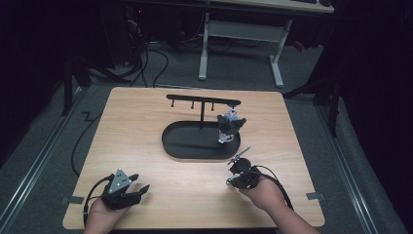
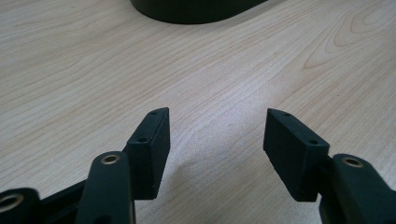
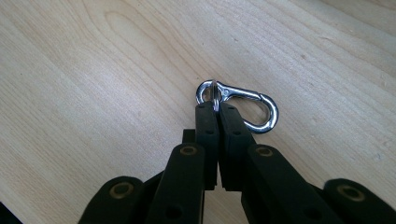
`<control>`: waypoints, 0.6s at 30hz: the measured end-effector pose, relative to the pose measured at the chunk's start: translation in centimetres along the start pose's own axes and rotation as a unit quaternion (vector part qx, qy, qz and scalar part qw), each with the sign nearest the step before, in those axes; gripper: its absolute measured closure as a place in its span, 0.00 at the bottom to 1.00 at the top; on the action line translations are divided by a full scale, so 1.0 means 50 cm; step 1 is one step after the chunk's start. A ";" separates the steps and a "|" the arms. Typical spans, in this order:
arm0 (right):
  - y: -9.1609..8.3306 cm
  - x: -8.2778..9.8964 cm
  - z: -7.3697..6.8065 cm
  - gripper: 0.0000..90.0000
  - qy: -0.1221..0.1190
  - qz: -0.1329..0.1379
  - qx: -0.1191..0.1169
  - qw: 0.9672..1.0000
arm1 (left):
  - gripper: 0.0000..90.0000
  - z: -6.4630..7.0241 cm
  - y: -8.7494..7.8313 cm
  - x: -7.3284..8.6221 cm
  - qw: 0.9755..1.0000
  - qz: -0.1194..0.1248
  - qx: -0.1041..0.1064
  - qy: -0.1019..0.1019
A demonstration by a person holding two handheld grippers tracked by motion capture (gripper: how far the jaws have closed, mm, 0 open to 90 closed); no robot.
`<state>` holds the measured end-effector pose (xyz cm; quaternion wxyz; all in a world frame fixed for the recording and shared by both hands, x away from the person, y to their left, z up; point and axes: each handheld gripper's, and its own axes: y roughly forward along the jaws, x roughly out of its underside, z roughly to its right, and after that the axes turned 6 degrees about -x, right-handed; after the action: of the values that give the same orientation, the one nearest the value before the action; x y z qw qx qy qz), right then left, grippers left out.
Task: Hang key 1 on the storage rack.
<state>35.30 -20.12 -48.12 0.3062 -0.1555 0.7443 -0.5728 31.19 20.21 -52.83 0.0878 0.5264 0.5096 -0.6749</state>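
Note:
A silver snap-hook clip lies on the wooden table, and my right gripper is shut on the small ring at its end. In the high view that gripper is at the near right with the clip sticking out toward the stand. The stand has a black oval base and a post with a hook bar. A dark grey keychain figure hangs from the bar's right end. My left gripper rests at the near left. It is open, with bare wood between its jaws.
The black base's edge lies ahead of the left gripper. Grey tape marks sit at the table's near corners. Behind the table are a white desk frame and cables on the floor.

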 end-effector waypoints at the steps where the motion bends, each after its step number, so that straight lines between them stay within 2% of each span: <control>1: 0.000 0.000 0.001 0.99 0.001 0.000 -0.005 1.000 | 0.46 0.000 0.000 0.000 1.000 0.000 0.000 0.000; 7: -0.009 0.000 0.003 0.99 0.004 -0.004 -0.016 1.000 | 0.46 0.000 0.000 0.000 1.000 0.001 -0.001 0.000; 11: -0.032 -0.003 0.005 0.99 -0.010 -0.002 -0.019 1.000 | 0.46 0.000 0.000 0.000 1.000 0.002 -0.002 0.000; 18: -0.078 -0.016 0.009 0.99 -0.010 0.000 -0.010 1.000 | 0.46 0.000 -0.001 0.000 1.000 0.003 -0.002 0.000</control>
<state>35.70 -21.15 -44.26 0.3122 -0.1644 0.7469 -0.5635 31.17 20.21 -52.80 0.0912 0.5275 0.5096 -0.6736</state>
